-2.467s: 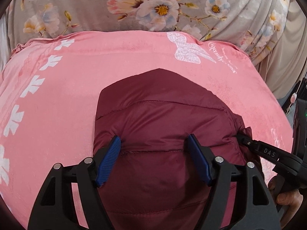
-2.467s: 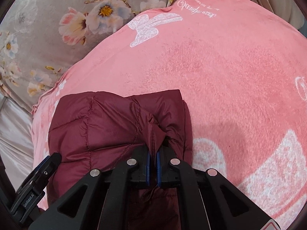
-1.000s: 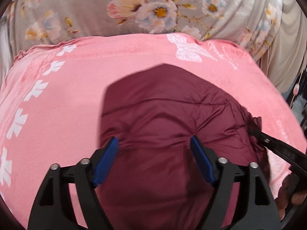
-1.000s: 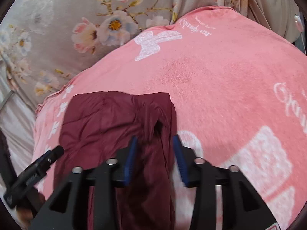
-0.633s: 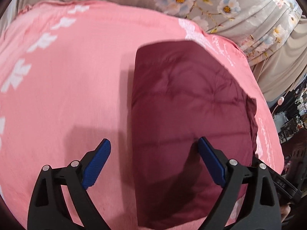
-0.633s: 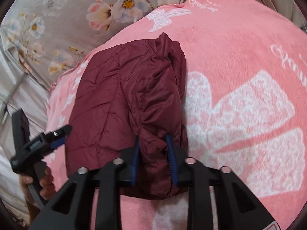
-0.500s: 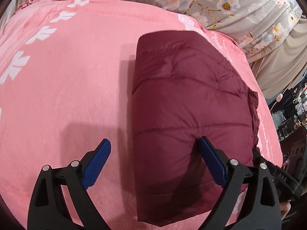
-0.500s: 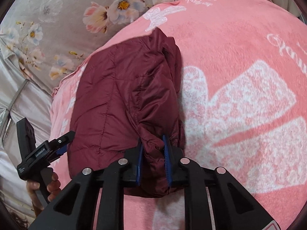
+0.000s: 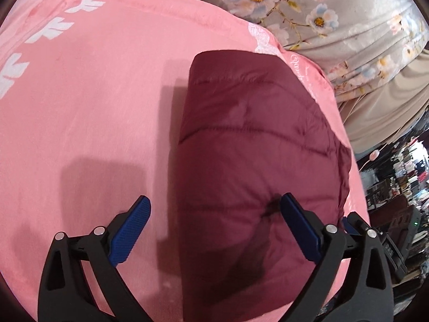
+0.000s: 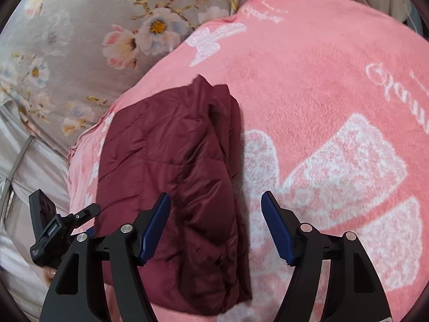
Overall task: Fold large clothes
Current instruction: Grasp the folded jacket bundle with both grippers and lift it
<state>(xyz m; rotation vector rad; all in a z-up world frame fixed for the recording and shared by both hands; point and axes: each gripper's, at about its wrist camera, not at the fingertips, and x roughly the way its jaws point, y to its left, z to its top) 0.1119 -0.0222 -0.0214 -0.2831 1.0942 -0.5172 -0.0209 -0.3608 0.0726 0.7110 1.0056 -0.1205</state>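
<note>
Seemingly near done: maroon puffer jacket (image 10: 171, 158) folded compact on pink blanket (image 10: 335, 86), left gripper (image 9: 214, 214) and right gripper (image 10: 215, 222) both spread wide, gripping nothing.

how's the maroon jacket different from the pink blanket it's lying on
The maroon jacket is plain dark red; the pink blanket carries white printed motifs and script. The jacket is puffy, with quilted seams, and the blanket looks flat and fuzzy. The jacket is folded into a compact block, while the blanket is spread wide beneath it. Both are soft fabric, and neither is gripped now.
</note>
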